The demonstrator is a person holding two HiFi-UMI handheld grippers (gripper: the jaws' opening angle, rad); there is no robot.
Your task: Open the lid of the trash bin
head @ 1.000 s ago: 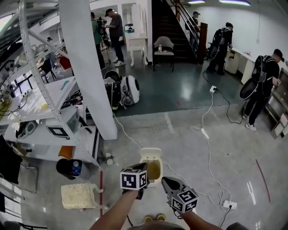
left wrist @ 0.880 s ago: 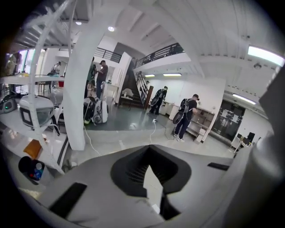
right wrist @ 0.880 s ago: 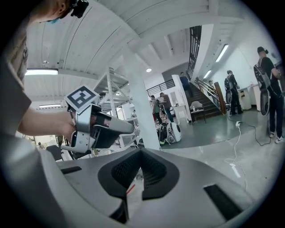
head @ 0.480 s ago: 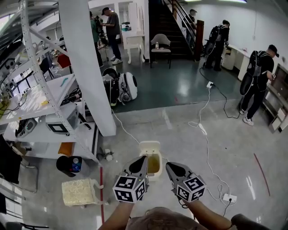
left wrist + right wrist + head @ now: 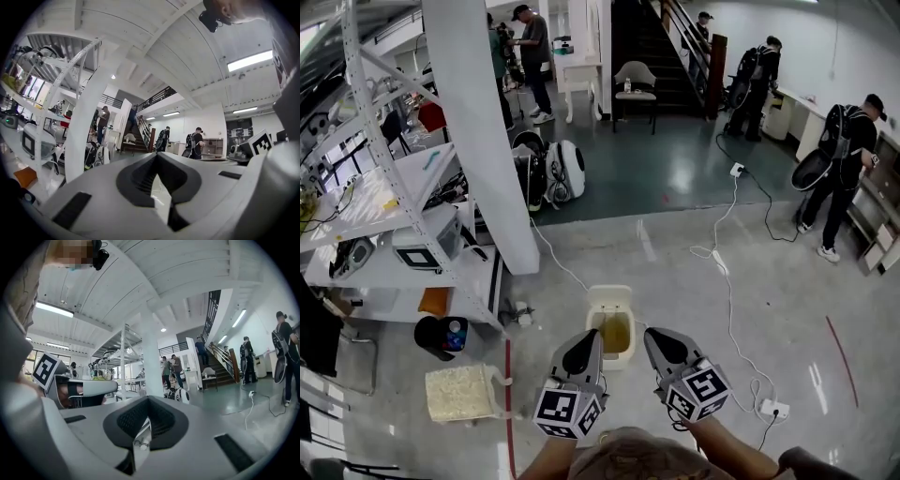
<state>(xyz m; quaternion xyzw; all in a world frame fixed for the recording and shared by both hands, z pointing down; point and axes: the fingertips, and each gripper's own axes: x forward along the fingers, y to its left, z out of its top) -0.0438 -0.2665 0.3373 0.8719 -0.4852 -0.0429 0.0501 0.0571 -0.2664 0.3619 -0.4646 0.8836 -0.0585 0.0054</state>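
Observation:
In the head view a small cream trash bin [image 5: 610, 323] stands on the concrete floor just ahead of both grippers. Its lid [image 5: 609, 298] is tipped up at the far side and a yellowish inside shows. My left gripper [image 5: 584, 344] is held near the bin's front left, and my right gripper [image 5: 659, 339] sits to the bin's right. Both point forward and up, with jaws closed and nothing between them. The left gripper [image 5: 157, 155] and right gripper [image 5: 149, 399] views look across the room, and the bin is out of both.
A white column [image 5: 478, 141] and a metal shelf rack [image 5: 394, 216] stand to the left. A black round container [image 5: 441, 336] and a foam block [image 5: 459, 392] lie on the floor at left. A white cable [image 5: 729, 309] runs to a power strip [image 5: 769, 408] at right. Several people stand far back.
Both grippers have drawn back from over the bin toward me and tilted up. The left gripper, which was over the bin's front edge, is now clear of it.

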